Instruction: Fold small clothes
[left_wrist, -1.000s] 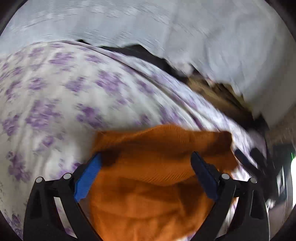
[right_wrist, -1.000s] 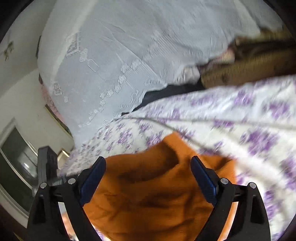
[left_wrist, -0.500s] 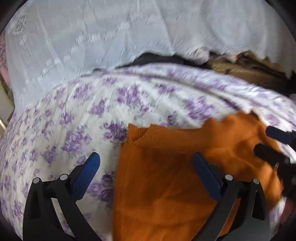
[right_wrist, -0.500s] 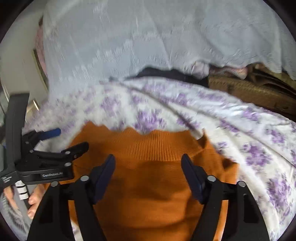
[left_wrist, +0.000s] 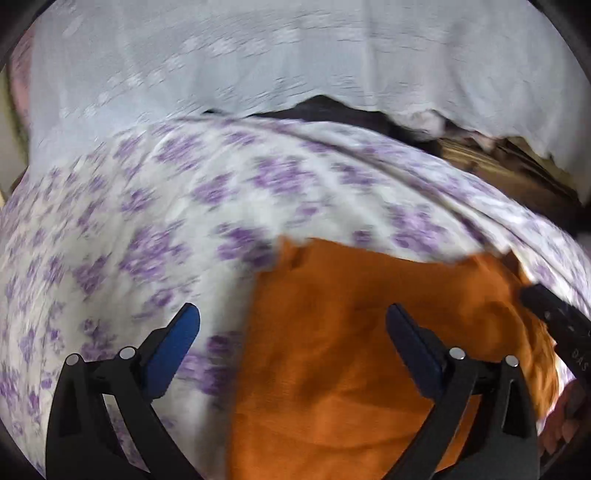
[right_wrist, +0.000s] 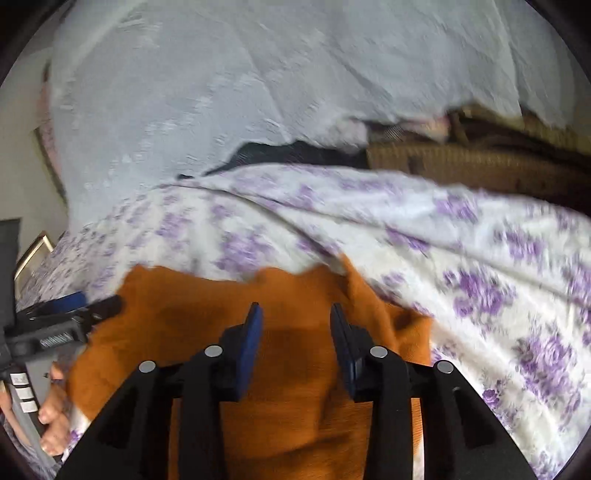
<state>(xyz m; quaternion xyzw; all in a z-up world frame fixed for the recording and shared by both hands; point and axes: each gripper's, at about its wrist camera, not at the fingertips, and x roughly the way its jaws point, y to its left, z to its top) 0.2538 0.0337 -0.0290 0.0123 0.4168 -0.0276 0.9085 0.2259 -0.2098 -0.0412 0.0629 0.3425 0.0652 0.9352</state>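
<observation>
While the orange knit top (right_wrist: 207, 325) lies spread on the purple-flowered bedsheet (right_wrist: 480, 266), the right gripper (right_wrist: 295, 325) hangs over its middle with the jaws closing; the orange fabric sits under and between the blue pads, though I can't tell if they've pinched any of it. The left gripper (left_wrist: 291, 332) has its fingers spread wide, straddling the garment's left edge, one pad over the sheet, the other over the knit, gripping nothing. A white lacy cloth (left_wrist: 295, 55) hangs behind the bed. Both views are pretty blurry.
</observation>
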